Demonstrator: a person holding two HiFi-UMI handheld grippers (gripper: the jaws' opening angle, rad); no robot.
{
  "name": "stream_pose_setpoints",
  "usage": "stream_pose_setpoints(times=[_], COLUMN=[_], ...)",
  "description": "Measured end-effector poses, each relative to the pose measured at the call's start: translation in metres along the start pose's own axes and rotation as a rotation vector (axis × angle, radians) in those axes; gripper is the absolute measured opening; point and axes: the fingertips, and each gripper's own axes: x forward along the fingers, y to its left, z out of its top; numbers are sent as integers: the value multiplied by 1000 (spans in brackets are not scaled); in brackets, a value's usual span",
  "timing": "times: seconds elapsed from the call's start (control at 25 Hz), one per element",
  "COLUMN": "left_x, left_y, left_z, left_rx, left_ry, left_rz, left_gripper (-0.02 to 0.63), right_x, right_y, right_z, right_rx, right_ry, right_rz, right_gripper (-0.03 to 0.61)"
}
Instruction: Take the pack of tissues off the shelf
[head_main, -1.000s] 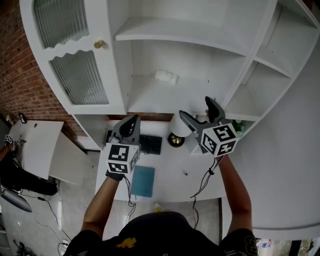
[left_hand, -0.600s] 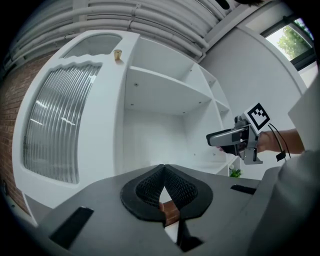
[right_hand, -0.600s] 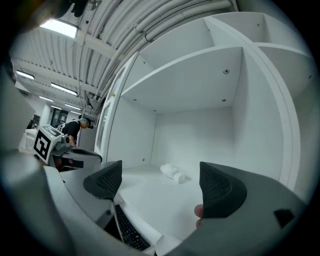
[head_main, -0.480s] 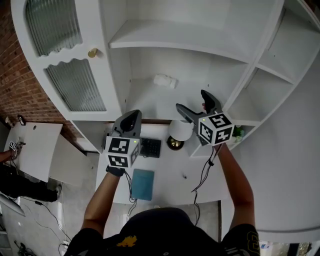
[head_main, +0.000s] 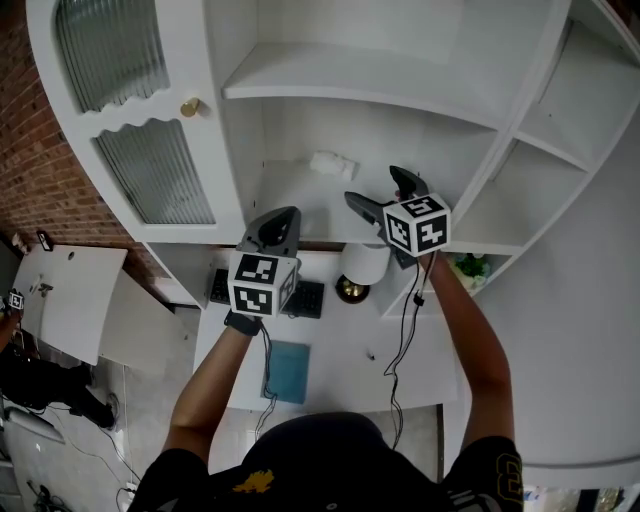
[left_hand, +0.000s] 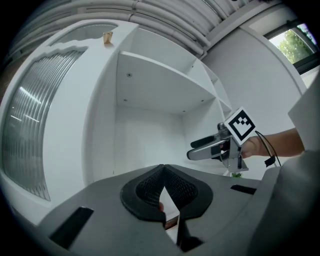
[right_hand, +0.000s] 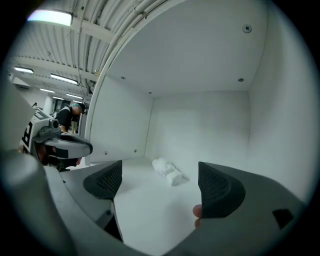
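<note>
The white tissue pack (head_main: 332, 165) (right_hand: 167, 171) lies on the middle shelf (head_main: 300, 205) of the white cabinet, toward its back. My right gripper (head_main: 378, 194) (right_hand: 157, 182) is open at the shelf's front edge, the pack ahead between its jaws but still apart from them. My left gripper (head_main: 277, 224) (left_hand: 165, 187) is shut and empty, held lower left of the shelf opening. The right gripper (left_hand: 212, 147) also appears in the left gripper view.
A ribbed-glass cabinet door (head_main: 150, 160) with a brass knob (head_main: 189, 106) stands left of the opening. Below are a white desk (head_main: 340, 365) with a keyboard (head_main: 300, 296), a lamp (head_main: 362, 268), a teal book (head_main: 288, 371) and a small plant (head_main: 470, 268).
Both grippers have risen and moved forward toward the shelf. The right gripper now reaches the shelf's front edge, closer to the tissue pack.
</note>
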Motion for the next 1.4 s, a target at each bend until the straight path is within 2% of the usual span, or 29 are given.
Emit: stream_pose_setpoints(times=[0.32, 0.8, 1.08, 1.2, 1.4], left_x=[16, 29, 31, 31, 31], left_y=[-11, -2, 0, 0, 2], left_z=[0, 1, -1, -3, -5], left_rx=[104, 109, 111, 117, 119], left_ry=[31, 41, 45, 49, 52], left_rz=[-26, -27, -25, -30, -30], left_gripper=[17, 18, 17, 17, 17], right_x=[34, 76, 96, 102, 110], right_y=[-10, -19, -30, -31, -31], right_z=[-13, -29, -49, -51, -54], right_rx=[12, -19, 4, 31, 20], right_ry=[100, 222, 305, 318, 333], right_rz=[38, 64, 73, 90, 97], right_gripper=[471, 471, 471, 471, 461])
